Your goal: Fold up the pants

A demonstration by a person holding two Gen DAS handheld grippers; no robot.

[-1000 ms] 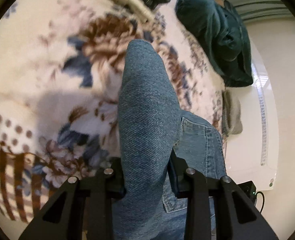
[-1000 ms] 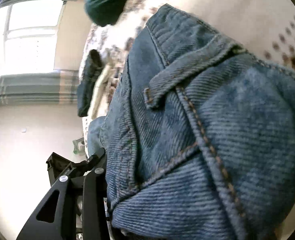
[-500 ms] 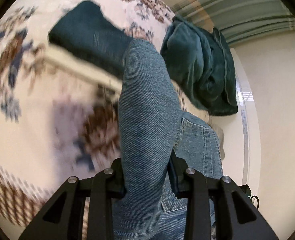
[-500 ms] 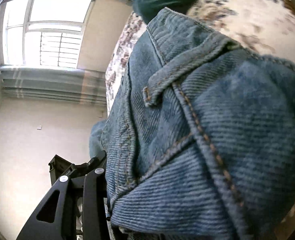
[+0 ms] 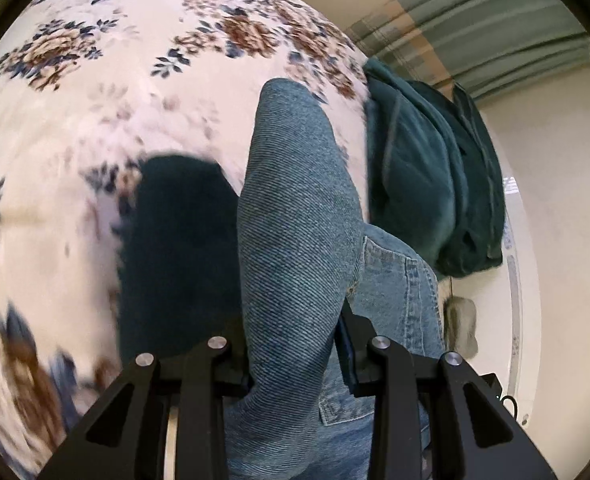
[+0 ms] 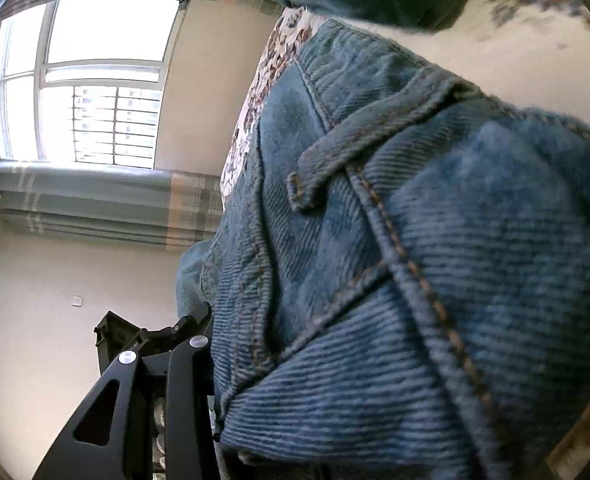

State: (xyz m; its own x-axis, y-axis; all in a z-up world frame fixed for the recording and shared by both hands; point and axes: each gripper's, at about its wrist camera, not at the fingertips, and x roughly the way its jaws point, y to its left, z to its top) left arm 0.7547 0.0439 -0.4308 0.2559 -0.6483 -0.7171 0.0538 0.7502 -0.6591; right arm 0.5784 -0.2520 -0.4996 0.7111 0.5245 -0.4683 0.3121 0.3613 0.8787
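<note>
The blue denim pants are clamped between the fingers of my left gripper, a fold of cloth rising up the middle of the left wrist view. In the right wrist view the pants' waistband with a belt loop and orange stitching fills the frame. My right gripper is shut on that denim; only its left finger shows, the other is hidden by cloth. Both grippers hold the pants above the floral bedspread.
A dark green folded garment lies on the bedspread at the right. Another dark green cloth lies just left of the held pants. A window and striped curtain are beyond the bed's edge.
Both grippers have carried the pants further across the bed. The floral bedspread and green cloths have slid down in the left view; the window has grown larger in the right view. Both grips are unchanged.
</note>
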